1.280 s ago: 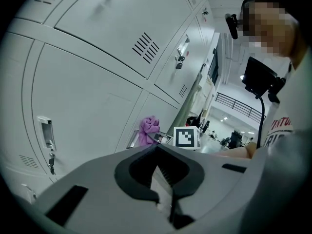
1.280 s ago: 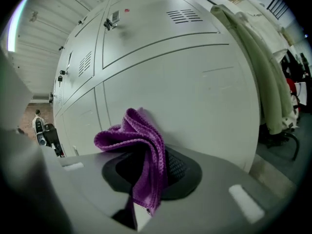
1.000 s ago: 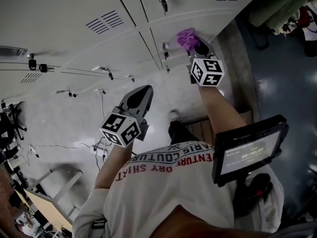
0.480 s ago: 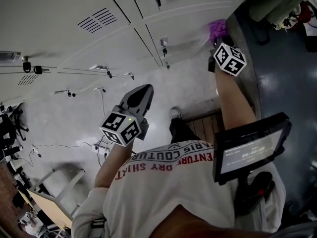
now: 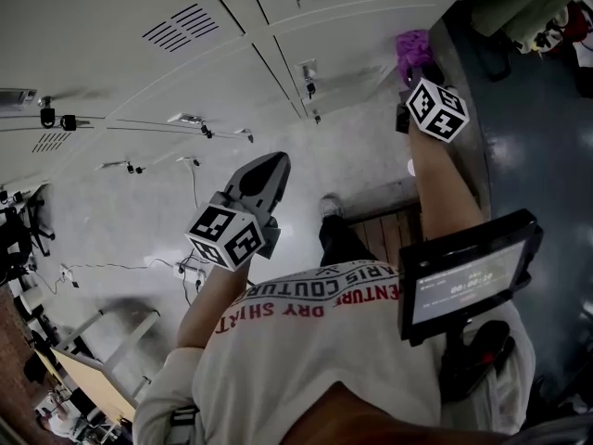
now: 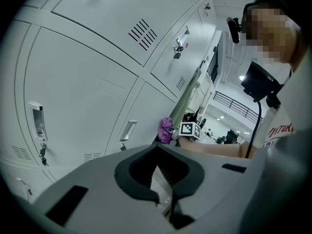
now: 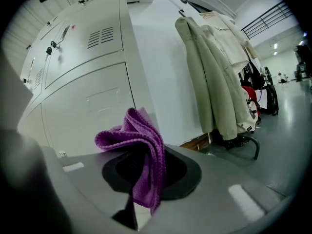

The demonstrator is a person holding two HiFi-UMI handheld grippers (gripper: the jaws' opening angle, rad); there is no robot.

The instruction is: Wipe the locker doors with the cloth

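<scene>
A purple cloth (image 5: 412,46) (image 7: 141,150) is bunched in my right gripper (image 5: 415,65) (image 7: 139,182), which is shut on it. It is held at the lower right corner of the grey locker doors (image 5: 232,54) (image 7: 83,106), by the end of the row. I cannot tell whether it touches the door. My left gripper (image 5: 269,167) (image 6: 163,179) hangs lower and to the left, away from the lockers, its jaws together with nothing in them. In the left gripper view the cloth (image 6: 165,129) and the right gripper's marker cube (image 6: 190,129) show further along the lockers.
Pale jackets (image 7: 219,82) hang just past the end of the lockers. Keys (image 5: 310,89) hang from the door locks. A screen (image 5: 468,276) is mounted at the person's chest. A wooden platform (image 5: 389,235) and a shoe (image 5: 326,213) are below.
My right gripper carried the cloth to the right along the lower locker door, towards the end of the row. The left gripper has hardly moved.
</scene>
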